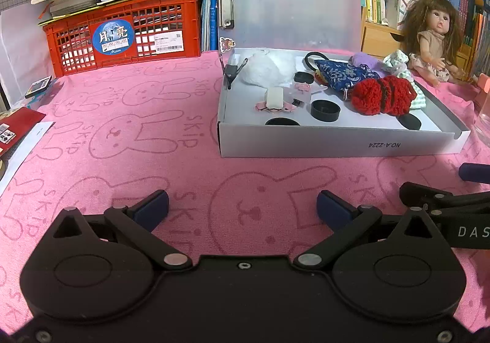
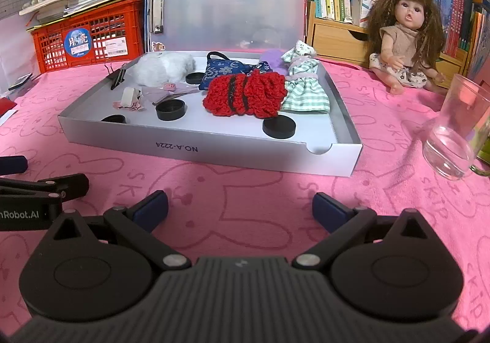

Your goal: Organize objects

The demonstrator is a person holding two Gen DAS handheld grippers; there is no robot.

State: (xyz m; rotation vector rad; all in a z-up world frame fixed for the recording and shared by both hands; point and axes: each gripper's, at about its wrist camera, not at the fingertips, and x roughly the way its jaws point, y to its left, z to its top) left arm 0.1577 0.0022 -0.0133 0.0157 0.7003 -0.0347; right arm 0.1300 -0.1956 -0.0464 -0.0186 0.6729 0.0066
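Hovering over the pink bunny-print cloth (image 1: 128,116), the left gripper (image 1: 242,208) has its jaws spread wide with nothing between them; the right gripper (image 2: 240,207) stands the same way, released and empty, just beside it, each visible at the edge of the other's view. Grey shallow box (image 2: 214,148) sits on the cloth ahead of both, marked NO.A-2224 on its near wall; inside it: red knitted piece (image 2: 245,95) with black bands near the middle, green checked doll dress (image 2: 306,92) touching its right side, blue patterned pouch (image 2: 223,72) behind it, white fluffy item (image 2: 165,66) at back left, several black round caps (image 2: 170,109) on the floor, a small pink hair clip (image 2: 130,99) at left. Translucent clipboard (image 2: 226,6) stands upright behind the box. Doll (image 2: 404,37) sits on the cloth to the right, outside the box; clear glass (image 2: 459,125) near it; red crate (image 1: 122,34) at back left.
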